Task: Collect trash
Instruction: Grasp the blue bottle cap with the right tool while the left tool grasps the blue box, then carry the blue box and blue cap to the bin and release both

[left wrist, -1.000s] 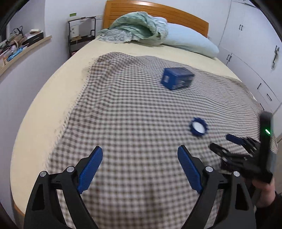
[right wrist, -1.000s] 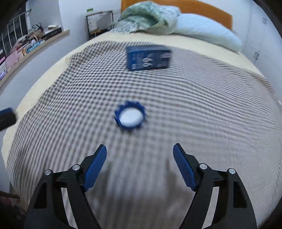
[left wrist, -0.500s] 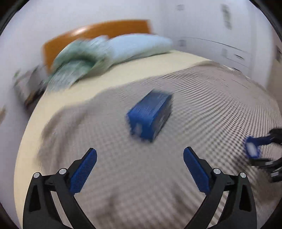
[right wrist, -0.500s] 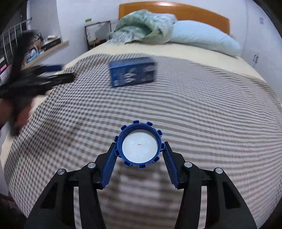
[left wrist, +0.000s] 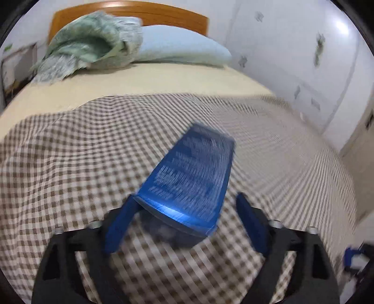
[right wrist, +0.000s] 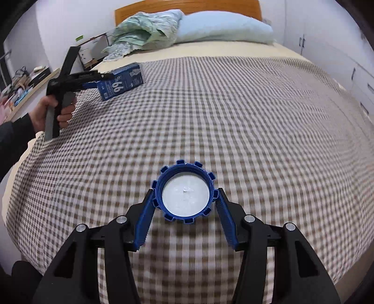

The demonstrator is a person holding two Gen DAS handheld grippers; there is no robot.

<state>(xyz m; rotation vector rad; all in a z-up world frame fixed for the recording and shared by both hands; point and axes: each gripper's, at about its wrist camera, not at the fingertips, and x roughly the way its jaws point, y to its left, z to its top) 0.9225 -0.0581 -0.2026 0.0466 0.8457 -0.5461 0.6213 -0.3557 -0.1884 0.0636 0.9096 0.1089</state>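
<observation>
A blue carton [left wrist: 194, 173] lies tilted on the checked blanket [left wrist: 70, 163]. It sits between the jaws of my left gripper [left wrist: 185, 200], which are closing. The left pad [left wrist: 121, 219] touches the carton's near corner, while the right pad [left wrist: 250, 222] stands clear of it. In the right wrist view the same carton [right wrist: 124, 79] shows far left with the left gripper [right wrist: 102, 77] at it, held by a hand [right wrist: 46, 114]. My right gripper [right wrist: 185, 193] is shut on a round blue cap [right wrist: 184, 201] with a white inside, just above the blanket [right wrist: 233, 117].
A pale blue pillow [right wrist: 224, 25], a crumpled green cover [right wrist: 145, 28] and the wooden headboard [right wrist: 187, 4] are at the bed's far end. White cabinets [left wrist: 303, 58] line the right side. A cluttered shelf [right wrist: 21, 91] runs along the left wall.
My left gripper swung across to the carton and its jaws narrowed around it. My right gripper came up to the blue cap and shut on it.
</observation>
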